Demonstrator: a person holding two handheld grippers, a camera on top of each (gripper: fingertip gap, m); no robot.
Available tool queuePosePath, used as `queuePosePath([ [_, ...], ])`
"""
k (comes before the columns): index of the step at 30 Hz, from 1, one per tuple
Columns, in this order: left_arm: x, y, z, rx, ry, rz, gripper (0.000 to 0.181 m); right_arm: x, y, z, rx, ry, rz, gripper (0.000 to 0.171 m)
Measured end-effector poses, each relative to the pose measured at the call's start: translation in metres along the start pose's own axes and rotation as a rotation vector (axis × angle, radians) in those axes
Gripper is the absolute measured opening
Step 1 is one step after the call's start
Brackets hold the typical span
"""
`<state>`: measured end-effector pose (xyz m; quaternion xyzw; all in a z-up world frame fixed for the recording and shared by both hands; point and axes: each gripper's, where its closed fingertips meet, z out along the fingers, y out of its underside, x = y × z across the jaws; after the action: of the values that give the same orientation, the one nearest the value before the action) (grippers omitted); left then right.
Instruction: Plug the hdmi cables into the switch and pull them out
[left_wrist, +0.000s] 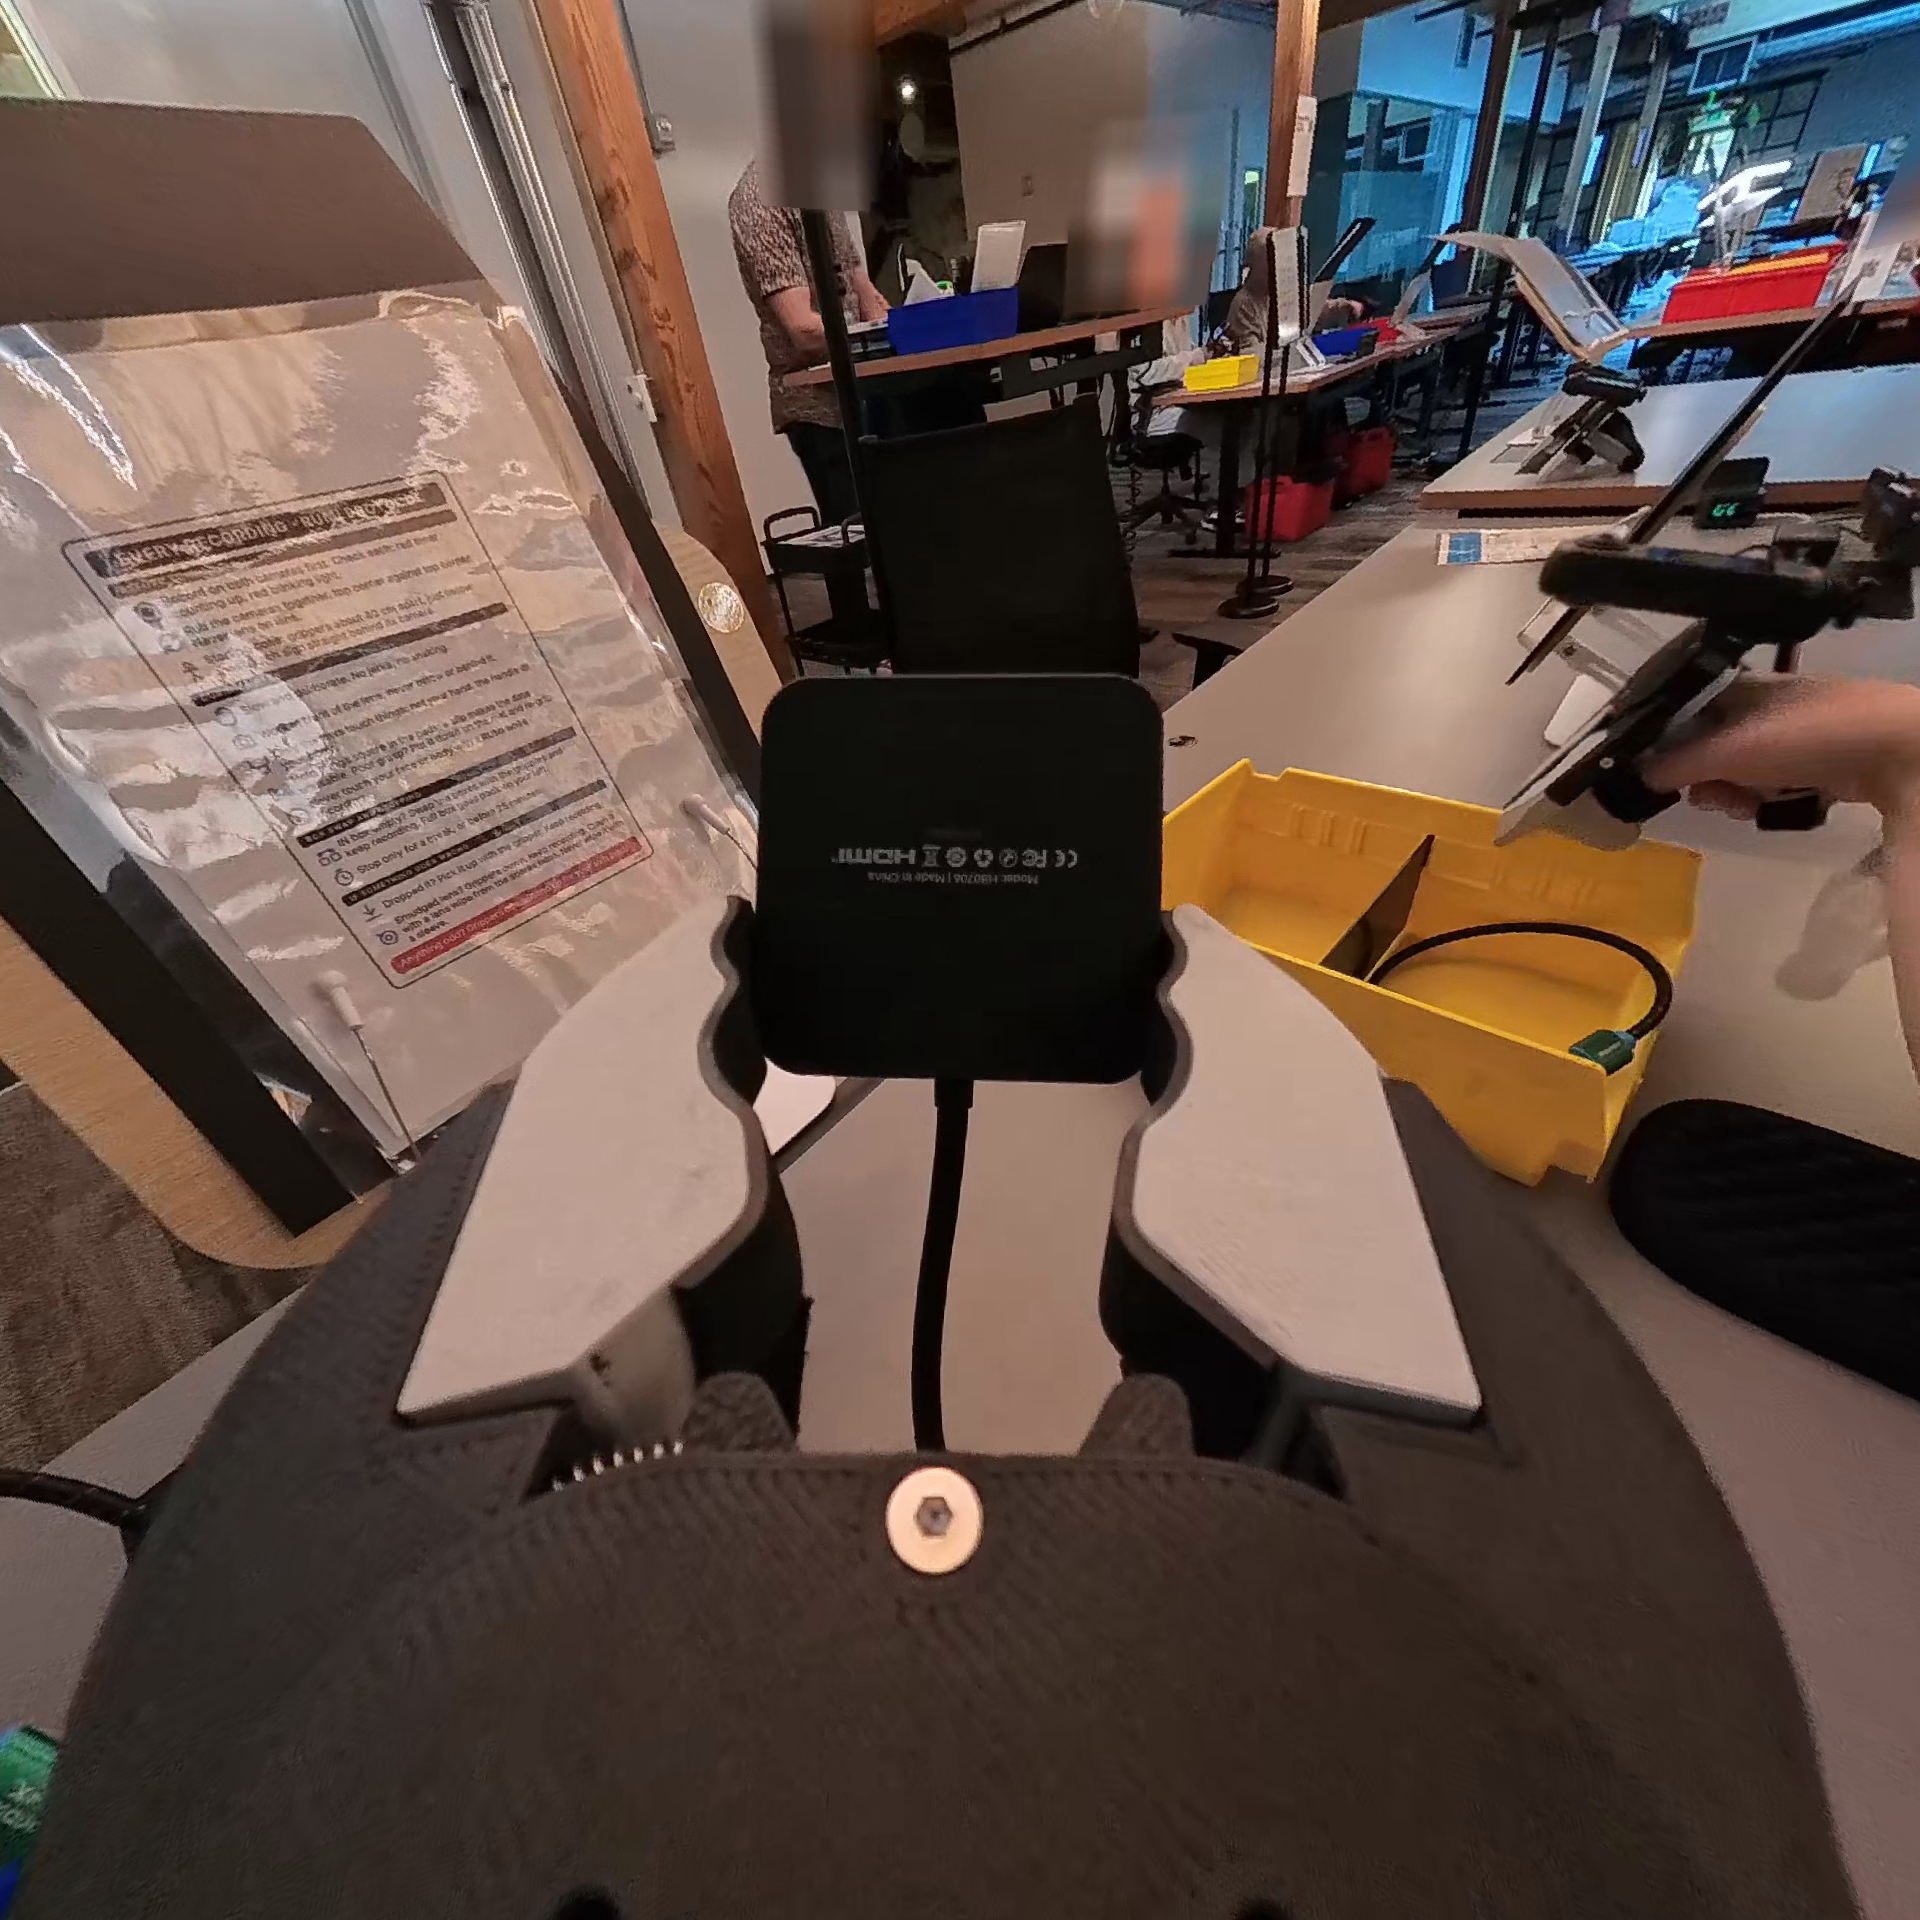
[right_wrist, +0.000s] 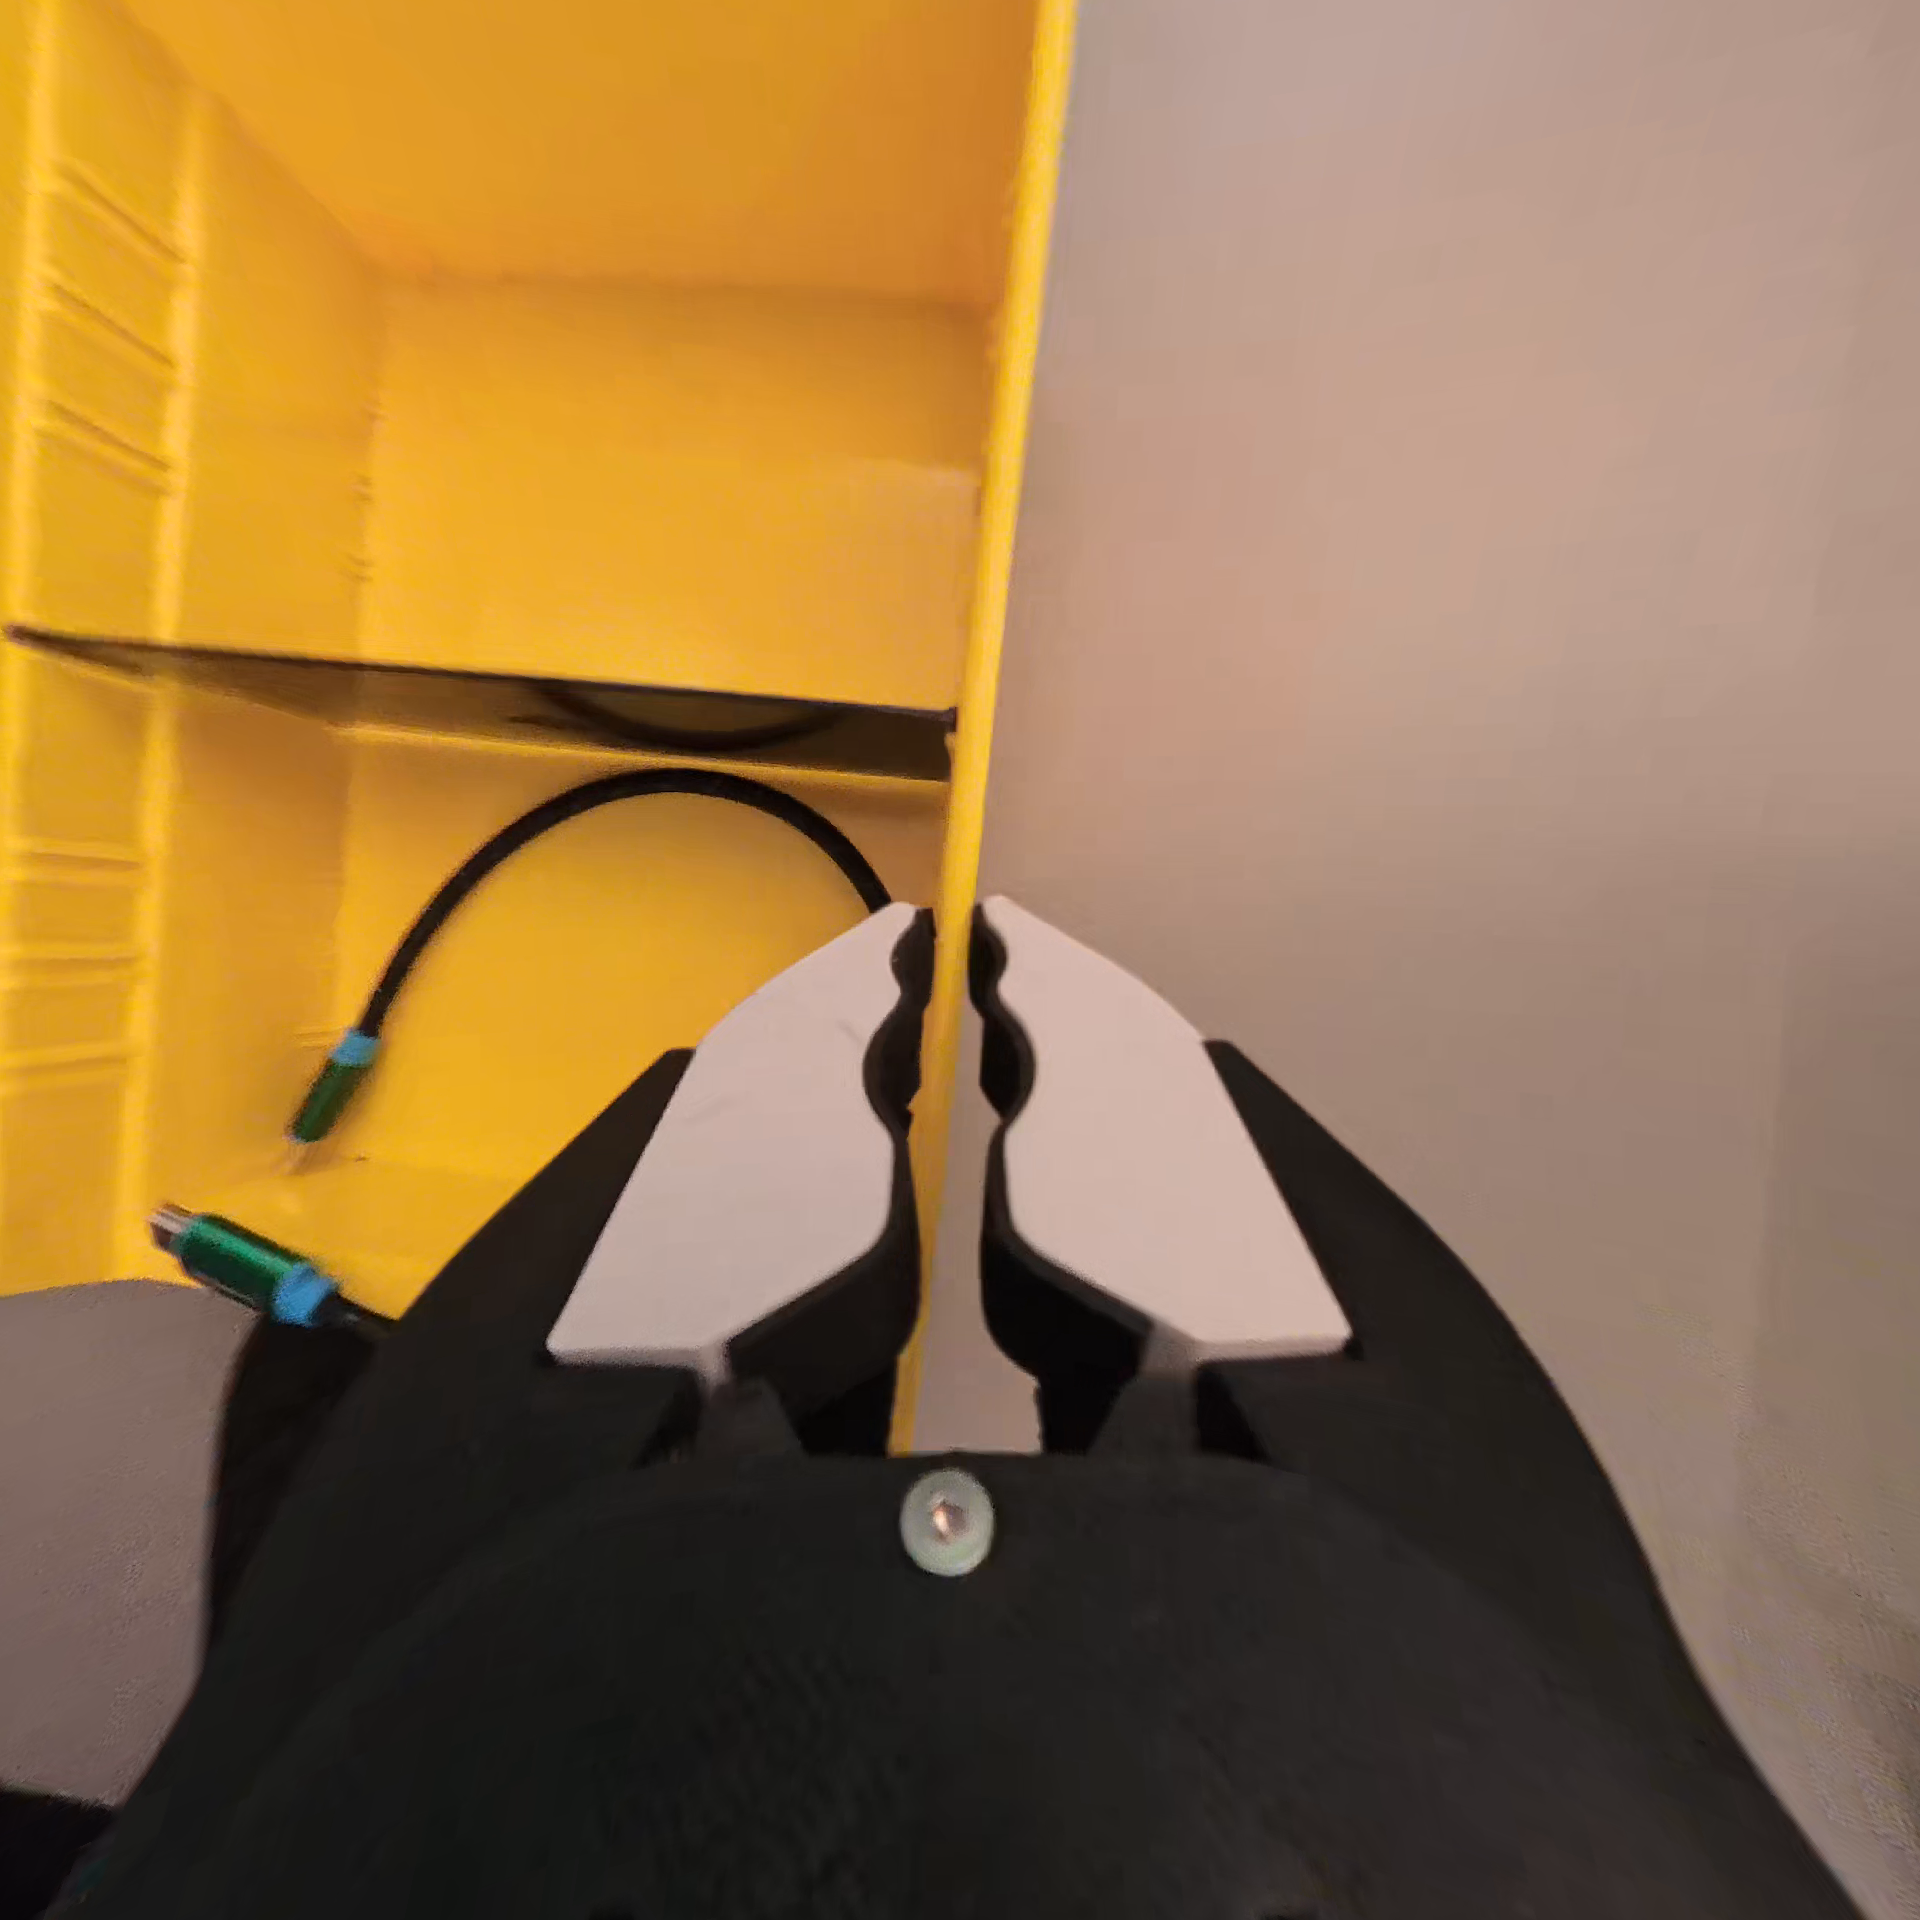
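Between the fingers of the left gripper (left_wrist: 956, 966) a black HDMI switch (left_wrist: 958, 873) is clamped by its two side edges and held up off the grey table (left_wrist: 1382, 665), printed face toward the camera. A black cable (left_wrist: 940, 1257) is seen running from its near edge down between the fingers.

Off to the right, a yellow bin (left_wrist: 1558, 1112) is set on the table, split by a black divider (right_wrist: 520, 686). One HDMI cable (right_wrist: 623, 821) with green plugs is coiled in the near compartment — one plug (right_wrist: 330, 1091) lies on the bin floor, the other plug (right_wrist: 244, 1265) at the bin's near end.

The right gripper (right_wrist: 948, 920) is nearly closed astride the bin's side wall (right_wrist: 1013, 520) — whether the wall is actually pinched cannot be told.
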<state>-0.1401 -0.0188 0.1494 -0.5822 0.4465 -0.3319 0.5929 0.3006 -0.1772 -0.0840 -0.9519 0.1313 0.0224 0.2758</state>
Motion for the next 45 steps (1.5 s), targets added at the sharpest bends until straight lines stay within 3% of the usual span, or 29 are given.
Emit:
queuePosePath([
  [3, 0.000, 0.002, 0.001, -0.008, 0.003, -0.001, 0.072, 0.006, -0.007, 0.003, 0.043, -0.046, 0.181, 0.005],
  [9, 0.001, 0.002, 0.001, -0.012, 0.004, 0.004, 0.072, 0.028, -0.014, 0.003, 0.131, -0.015, 0.309, 0.006],
  [19, 0.005, 0.010, 0.009, -0.044, 0.019, 0.010, 0.071, 0.037, -0.022, 0.003, 0.182, 0.052, 0.190, 0.007],
  [23, 0.010, 0.014, 0.014, -0.067, 0.025, 0.048, 0.071, 0.036, -0.047, -0.042, 0.288, 0.234, 0.133, 0.016],
  [25, 0.010, 0.016, 0.016, -0.074, -0.005, 0.114, 0.071, 0.008, -0.080, -0.082, 0.469, 0.258, 0.054, 0.027],
  [28, 0.012, 0.017, 0.020, -0.093, -0.072, 0.245, 0.071, -0.087, -0.133, -0.150, 0.860, 0.136, -0.195, 0.043],
  [29, 0.016, 0.019, 0.022, -0.106, -0.073, 0.278, 0.071, -0.134, -0.142, -0.173, 1.003, 0.067, -0.356, 0.049],
  [31, 0.027, 0.027, 0.027, -0.152, -0.018, 0.266, 0.071, -0.233, -0.130, -0.200, 1.226, -0.010, -0.777, 0.047],
  [33, 0.044, 0.036, 0.031, -0.194, 0.096, 0.211, 0.072, -0.307, -0.101, -0.194, 1.356, 0.119, -1.227, 0.044],
  [35, 0.052, 0.046, 0.033, -0.242, 0.161, 0.187, 0.071, -0.354, -0.081, -0.171, 1.386, 0.262, -1.517, 0.039],
  [38, 0.057, 0.063, 0.033, -0.338, 0.204, 0.205, 0.071, -0.398, -0.065, -0.142, 1.344, 0.166, -1.621, 0.045],
  [43, 0.070, 0.086, 0.036, -0.455, 0.284, 0.197, 0.071, -0.419, -0.056, -0.109, 1.292, 0.226, -1.759, 0.041],
  [45, 0.078, 0.088, 0.037, -0.452, 0.330, 0.177, 0.071, -0.419, -0.054, -0.096, 1.246, 0.238, -1.814, 0.026],
])
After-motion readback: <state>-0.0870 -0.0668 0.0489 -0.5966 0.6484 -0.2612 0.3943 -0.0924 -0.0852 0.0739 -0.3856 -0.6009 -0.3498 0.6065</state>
